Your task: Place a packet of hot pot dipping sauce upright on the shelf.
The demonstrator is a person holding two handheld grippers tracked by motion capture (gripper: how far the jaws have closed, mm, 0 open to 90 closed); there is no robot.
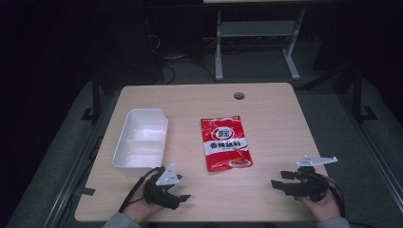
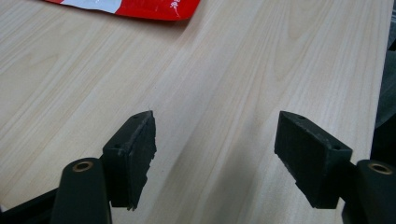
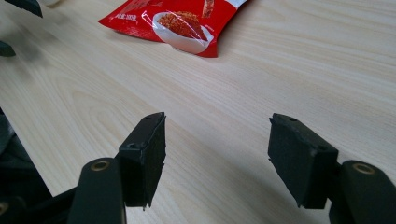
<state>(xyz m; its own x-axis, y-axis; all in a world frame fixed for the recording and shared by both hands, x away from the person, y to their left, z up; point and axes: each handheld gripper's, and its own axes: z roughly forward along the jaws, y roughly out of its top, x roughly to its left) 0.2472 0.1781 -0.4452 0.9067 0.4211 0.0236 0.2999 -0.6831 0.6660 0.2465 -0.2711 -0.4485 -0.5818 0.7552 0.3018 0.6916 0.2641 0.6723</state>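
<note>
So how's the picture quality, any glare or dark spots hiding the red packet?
High view: the table is evenly lit, the room behind is near black, and the red packet reads clearly. Right gripper view: glare streaks the packet's glossy film, and the near fingers look soft. Left gripper view: just a corner of the packet, no glare.

We see high view dim overall: table (image 1: 266, 109) lit from above, room beyond nearly black. We note picture soft and grainy, print on red packet (image 1: 225, 143) barely legible. White tray (image 1: 141, 140) brightest spot, its inner detail washed out. We find short soft shadows under left gripper (image 1: 177, 188) and right gripper (image 1: 281, 181). Both gripper views brighter, evenly lit, wood grain crisp in mid-distance. We see glare on glossy packet film in right gripper view; jaws close to lens slightly soft, casting faint diffuse shadows.
</note>
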